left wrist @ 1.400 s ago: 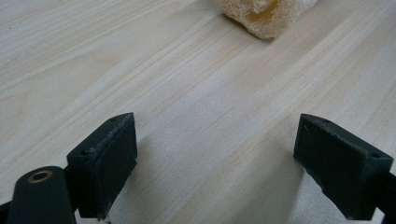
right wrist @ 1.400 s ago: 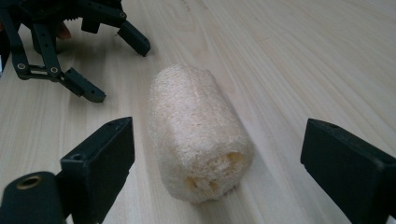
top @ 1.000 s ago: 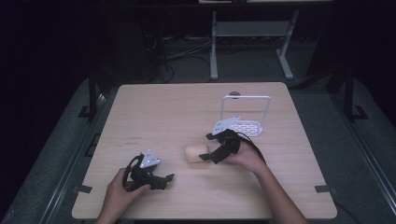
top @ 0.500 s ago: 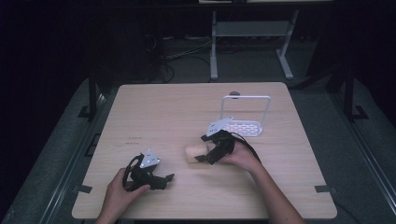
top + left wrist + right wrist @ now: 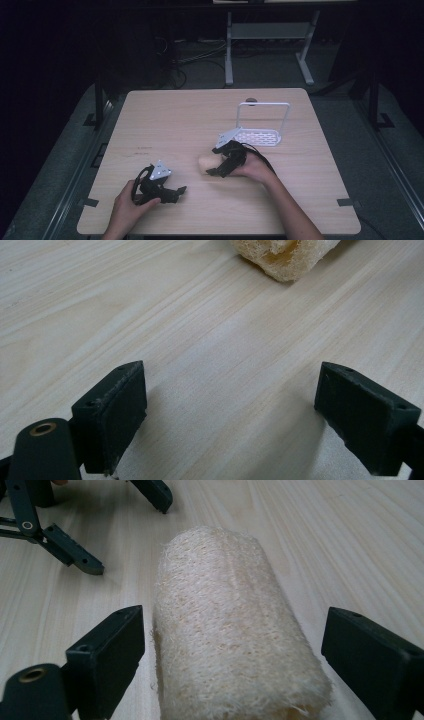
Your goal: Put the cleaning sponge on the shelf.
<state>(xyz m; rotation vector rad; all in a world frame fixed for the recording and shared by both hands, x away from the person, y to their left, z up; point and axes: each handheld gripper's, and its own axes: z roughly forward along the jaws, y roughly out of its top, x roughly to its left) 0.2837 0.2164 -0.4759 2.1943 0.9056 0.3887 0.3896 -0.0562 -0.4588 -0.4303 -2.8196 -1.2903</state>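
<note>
1. Biggest thing first: the pale wood-grain rectangular table [image 5: 165, 115] is mostly bare, dark floor all around it. My forearms come in from the near edge.

2. Toward the far right of the table sits a white wire rack with a perforated tray base and an upright loop frame [image 5: 263, 120]. Nothing is on it. I'd guess that's where the sponge ends up, but that's only a guess.

3. The thing I'm after is the beige, rough-fibred cylindrical loofah sponge [image 5: 235, 635]. It lies on its side on the table, about mid-table, nearer me than the rack and apart from it.

4. Right tool [image 5: 240, 665]: jaws spread wide with the loofah lying lengthwise between them. The left pad is just beside its flank and the right pad stands clear of it. So it's lined up but not gripped.

5. Left tool [image 5: 230, 415]: jaws apart too, holding nothing, low over bare wood at the near left. One end of the loofah peeks in ahead of it, with a stretch of table between.

6. Progress, as I read it: the approach is done; the squeeze, lift and carry are all left.
</note>
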